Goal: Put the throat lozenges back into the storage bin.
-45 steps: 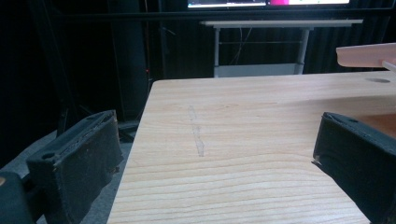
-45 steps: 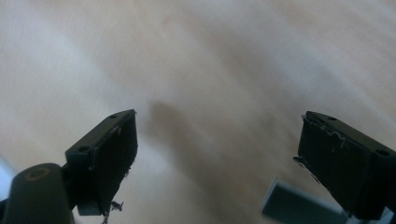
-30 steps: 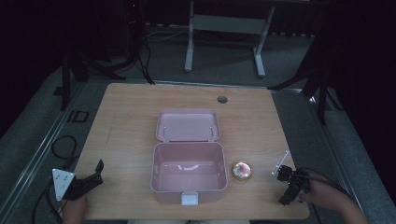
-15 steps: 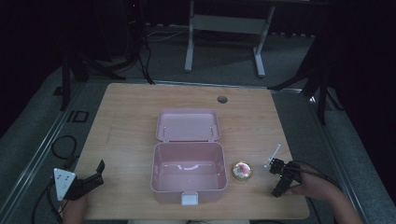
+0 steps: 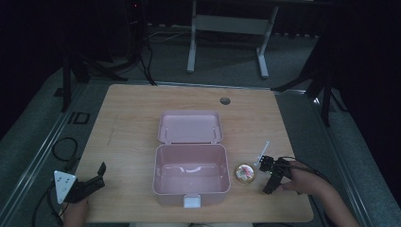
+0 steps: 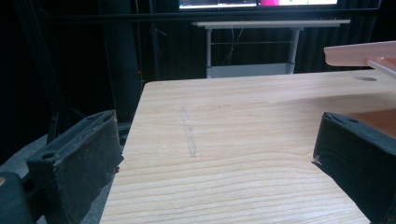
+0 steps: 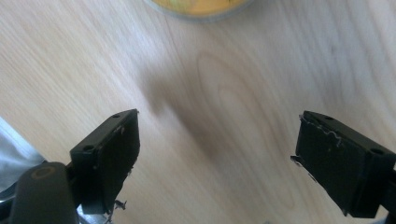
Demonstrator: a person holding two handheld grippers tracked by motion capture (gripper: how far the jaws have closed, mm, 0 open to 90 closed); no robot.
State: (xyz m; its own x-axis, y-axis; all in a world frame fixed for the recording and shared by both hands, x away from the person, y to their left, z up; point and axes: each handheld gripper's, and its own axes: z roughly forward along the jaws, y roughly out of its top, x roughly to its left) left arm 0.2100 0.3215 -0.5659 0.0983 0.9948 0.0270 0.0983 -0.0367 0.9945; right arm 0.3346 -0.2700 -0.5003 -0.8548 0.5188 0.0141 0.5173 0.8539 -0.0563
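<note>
- Right tool (image 5: 270,177): jaws spread wide with nothing between them. In the right gripper view it's just bare wood grain between the pads, so it isn't holding anything.
- It sits near the front right of the tabletop (image 5: 132,118), with the person's right hand (image 5: 302,182) wrapped around it.
- A small round tin (image 5: 246,172) with a yellowish patterned top lies just to the left of that tool. Its edge peeks in at the top of the right gripper view (image 7: 201,7), ahead of the jaws and not touching them.
- A thin white stick-like thing (image 5: 263,151) lies just behind the right tool. Can't tell what it is.
- Left tool (image 5: 90,182): also wide open and empty, at the front left corner.
- The pink lunch box (image 5: 191,163) sits mid-tabletop with its lid flipped back, well apart from the left tool.
</note>
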